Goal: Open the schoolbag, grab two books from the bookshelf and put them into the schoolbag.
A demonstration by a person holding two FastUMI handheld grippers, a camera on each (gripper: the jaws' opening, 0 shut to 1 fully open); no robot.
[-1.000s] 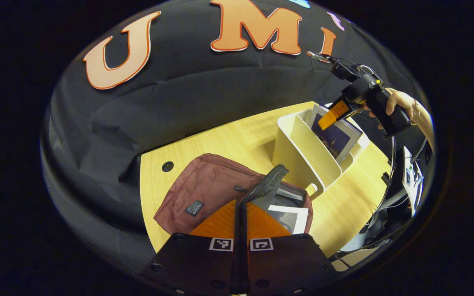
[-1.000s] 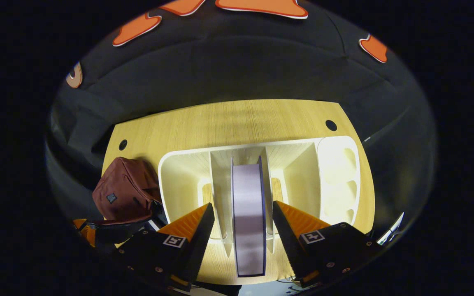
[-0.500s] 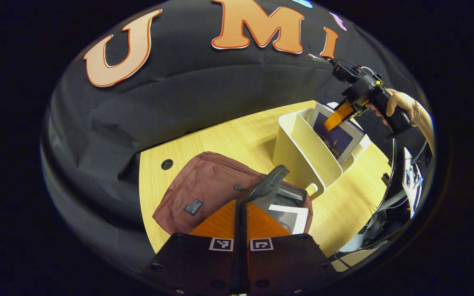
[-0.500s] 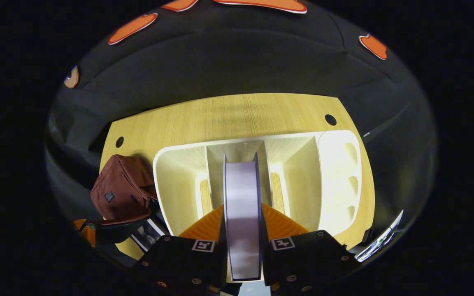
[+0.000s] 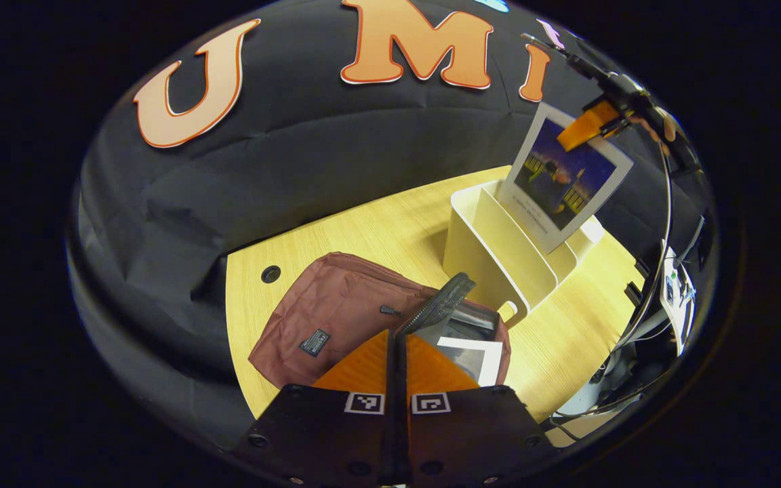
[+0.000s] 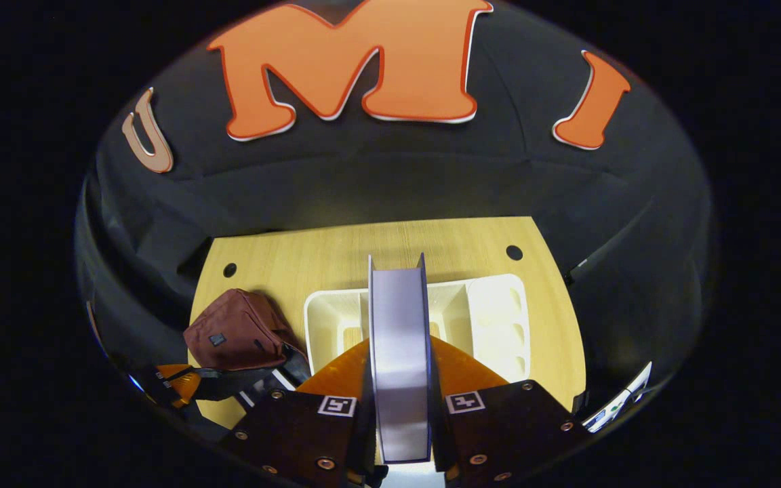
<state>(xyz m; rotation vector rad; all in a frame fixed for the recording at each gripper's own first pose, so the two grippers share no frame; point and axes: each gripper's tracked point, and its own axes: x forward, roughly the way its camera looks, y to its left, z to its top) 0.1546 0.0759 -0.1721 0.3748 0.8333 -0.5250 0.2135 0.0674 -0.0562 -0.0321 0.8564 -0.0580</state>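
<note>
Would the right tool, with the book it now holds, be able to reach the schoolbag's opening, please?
Probably yes: the right tool holds the book above the bookshelf, and the left tool holds the schoolbag open.

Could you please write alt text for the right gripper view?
The right gripper grips a book by both fingers, held above a white bookshelf on a wooden table. A maroon schoolbag lies beside the bookshelf.
</note>
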